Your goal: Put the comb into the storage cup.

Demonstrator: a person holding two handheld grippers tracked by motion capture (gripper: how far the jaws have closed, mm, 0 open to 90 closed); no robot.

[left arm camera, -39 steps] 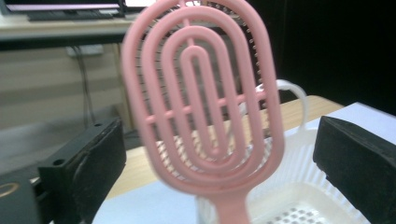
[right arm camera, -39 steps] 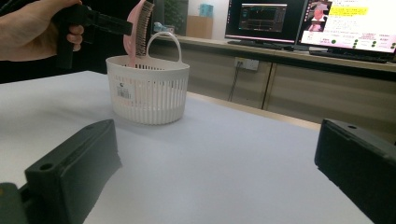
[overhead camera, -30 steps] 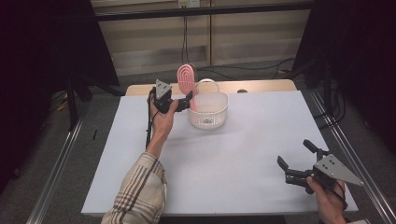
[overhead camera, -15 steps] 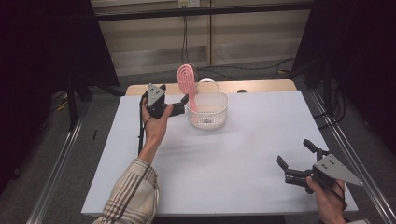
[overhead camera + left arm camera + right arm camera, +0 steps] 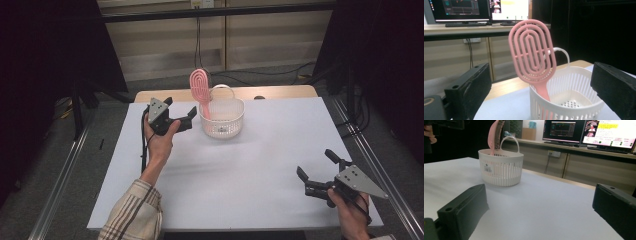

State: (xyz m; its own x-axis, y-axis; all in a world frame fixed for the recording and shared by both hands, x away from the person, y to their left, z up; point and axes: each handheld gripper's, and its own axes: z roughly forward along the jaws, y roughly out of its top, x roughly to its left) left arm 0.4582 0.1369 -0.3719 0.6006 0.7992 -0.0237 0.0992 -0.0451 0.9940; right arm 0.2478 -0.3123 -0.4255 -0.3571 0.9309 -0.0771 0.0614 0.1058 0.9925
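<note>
The white slotted basket (image 5: 222,119) stands at the far middle of the surface (image 5: 250,165). A pink hairbrush (image 5: 199,89) leans in it, handle down. Left claw (image 5: 191,116) just beside the basket: wide, empty. Right claw (image 5: 317,172) well apart: wide, empty.

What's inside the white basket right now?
The pink hairbrush stands handle-down in the white basket, its head leaning out over the rim. The perforated floor beside it looks bare; the near wall hides the handle's tip and part of the floor.
</note>
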